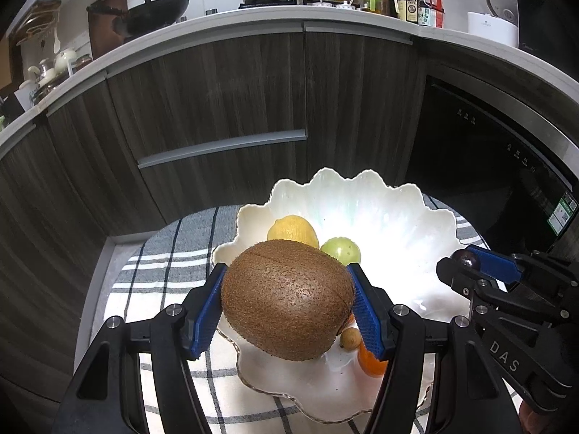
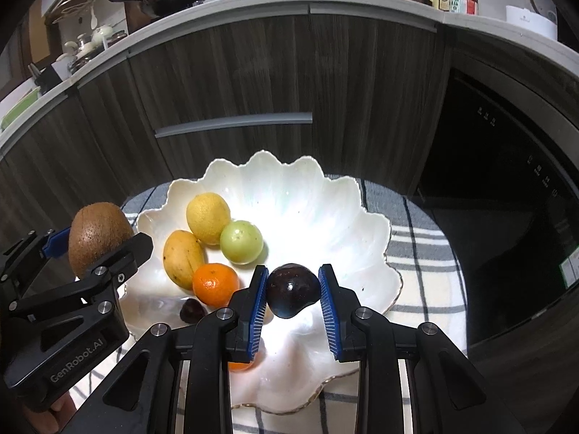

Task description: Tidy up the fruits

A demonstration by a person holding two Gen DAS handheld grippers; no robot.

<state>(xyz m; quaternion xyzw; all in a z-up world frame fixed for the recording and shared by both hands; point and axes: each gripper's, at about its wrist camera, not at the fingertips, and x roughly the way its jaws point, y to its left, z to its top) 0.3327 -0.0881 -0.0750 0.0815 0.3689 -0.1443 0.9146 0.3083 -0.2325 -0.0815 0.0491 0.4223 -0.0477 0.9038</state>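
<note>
Kiwifruit, brown and fuzzy [image 1: 287, 300], sits clamped between the blue pads of the left claw [image 1: 287, 303], held over the near left rim of the white scalloped shell-shaped bowl [image 2: 325, 195]. The right claw [image 2: 293, 294] is closed on a dark purple glossy plum [image 2: 292, 291] above the bowl's middle. Inside lie a yellow lemon [image 2: 208, 217], green round fruit [image 2: 241, 241], yellow mango [image 2: 182, 258] and orange mandarin [image 2: 215, 284]. The bowl rests on a grey checked cloth [image 2: 419, 249].

"DAS" on right tongs [image 1: 466, 261], "GenRobot.AI" on left tongs [image 2: 105, 242]
</note>
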